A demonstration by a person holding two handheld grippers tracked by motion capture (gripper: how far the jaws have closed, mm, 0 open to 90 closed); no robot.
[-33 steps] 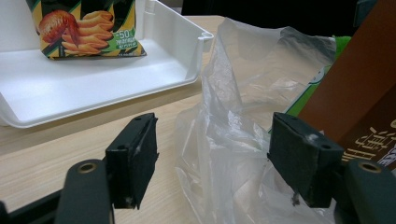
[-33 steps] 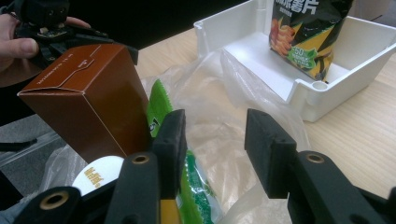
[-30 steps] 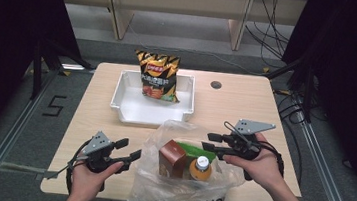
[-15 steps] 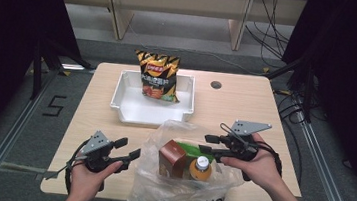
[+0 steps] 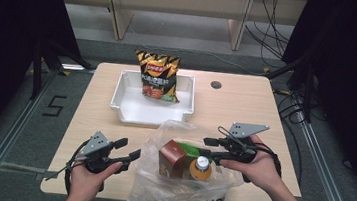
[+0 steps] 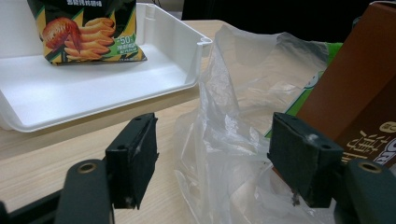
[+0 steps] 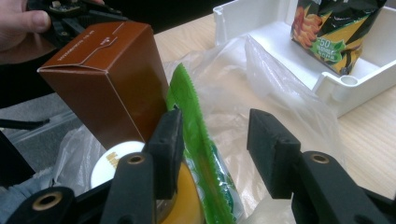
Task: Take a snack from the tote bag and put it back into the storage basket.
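We hold our right gripper (image 7: 212, 154) with jaws apart around the green packet (image 7: 198, 140) inside the plastic bag (image 5: 177, 191); our left gripper (image 6: 212, 163) sits unclenched at the bag's edge

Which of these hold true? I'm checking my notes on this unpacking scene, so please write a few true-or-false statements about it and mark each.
1. The black and orange chip bag stands in the white plastic bin. True.
2. The brown cardboard carton lies in the white bin. False: it sits in the clear plastic bag.
3. The right hand-held gripper has a green foil packet between its jaws. True; whether the pads press on it is unclear.
4. The left hand-held gripper is clamped on the chip bag. False: its jaws are open at the clear bag's edge.
5. An orange-capped bottle stands on the bare table. False: the bottle is in the clear bag.
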